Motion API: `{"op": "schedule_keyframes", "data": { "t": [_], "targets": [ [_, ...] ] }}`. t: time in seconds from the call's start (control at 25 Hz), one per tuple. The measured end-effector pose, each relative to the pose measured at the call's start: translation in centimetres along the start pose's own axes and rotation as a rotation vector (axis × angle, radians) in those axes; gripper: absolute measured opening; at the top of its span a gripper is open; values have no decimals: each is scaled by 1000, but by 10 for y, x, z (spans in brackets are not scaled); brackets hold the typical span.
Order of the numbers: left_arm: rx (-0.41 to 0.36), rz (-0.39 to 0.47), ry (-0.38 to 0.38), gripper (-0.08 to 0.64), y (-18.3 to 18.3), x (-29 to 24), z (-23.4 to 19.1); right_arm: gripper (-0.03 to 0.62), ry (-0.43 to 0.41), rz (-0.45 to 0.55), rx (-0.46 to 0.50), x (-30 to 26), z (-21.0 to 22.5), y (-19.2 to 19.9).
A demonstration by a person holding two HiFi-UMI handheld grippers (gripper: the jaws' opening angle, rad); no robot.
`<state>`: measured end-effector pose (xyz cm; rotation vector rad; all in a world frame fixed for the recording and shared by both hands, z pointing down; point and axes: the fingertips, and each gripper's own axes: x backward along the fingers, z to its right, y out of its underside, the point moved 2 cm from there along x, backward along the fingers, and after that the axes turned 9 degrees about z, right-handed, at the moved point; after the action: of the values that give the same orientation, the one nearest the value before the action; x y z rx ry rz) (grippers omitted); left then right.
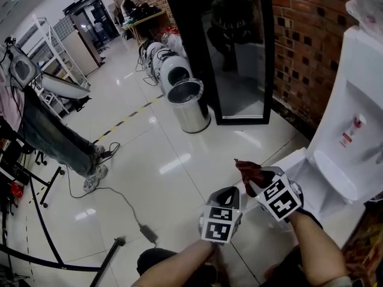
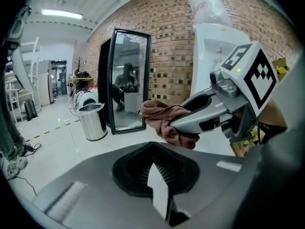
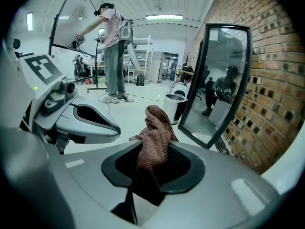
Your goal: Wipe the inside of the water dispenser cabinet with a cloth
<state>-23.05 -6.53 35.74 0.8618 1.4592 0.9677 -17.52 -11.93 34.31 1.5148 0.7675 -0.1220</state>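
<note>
The white water dispenser [image 1: 354, 118] stands at the right against the brick wall, with a white panel of its lower cabinet [image 1: 299, 163] showing at its foot. My right gripper [image 1: 252, 179] is shut on a reddish-brown knitted cloth [image 1: 247, 170], held above the floor just left of the dispenser. The cloth [image 3: 155, 137] bunches up out of that gripper's jaws [image 3: 152, 173]. My left gripper [image 1: 229, 195] hovers close beside it, shut and empty. In the left gripper view its jaws [image 2: 155, 168] meet, and the cloth [image 2: 159, 118] hangs from the right gripper [image 2: 193, 120] ahead.
A tall black-framed mirror [image 1: 239, 52] leans on the brick wall. A steel bin [image 1: 188, 103] stands on the glossy floor beside it. A cable with a power adapter [image 1: 146, 232] lies near my feet. A person [image 3: 113, 46] stands by racks to the left.
</note>
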Motion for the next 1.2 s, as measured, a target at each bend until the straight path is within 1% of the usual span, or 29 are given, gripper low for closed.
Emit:
{"op": "schedule_keyframes", "data": {
  "t": [0.12,0.24,0.4,0.6,0.76,0.8,0.92,1.04,1.2],
  "targets": [
    [-13,-1,29,0,0,-8,12,132,53,-2,-31,5,21,11],
    [-19,2,42,0,-3,-12,15,132,130,-5,-71,12,46,19],
    [-25,9,51,0,-7,-13,18,132,265,-15,-161,25,82,32],
    [-34,13,49,0,-13,-17,33,132,403,-48,-256,41,121,55],
    [-44,12,66,0,-15,-18,37,132,567,-110,-317,66,145,79],
    [-43,13,64,0,-15,-16,34,132,595,-111,-329,69,147,81],
    [-39,17,53,0,-18,-10,26,130,622,-79,-348,65,149,75],
    [-36,22,48,0,-21,-9,22,130,651,-77,-353,64,151,74],
    [-33,23,43,0,-21,-8,19,130,666,-74,-372,63,150,74]
  ]
}}
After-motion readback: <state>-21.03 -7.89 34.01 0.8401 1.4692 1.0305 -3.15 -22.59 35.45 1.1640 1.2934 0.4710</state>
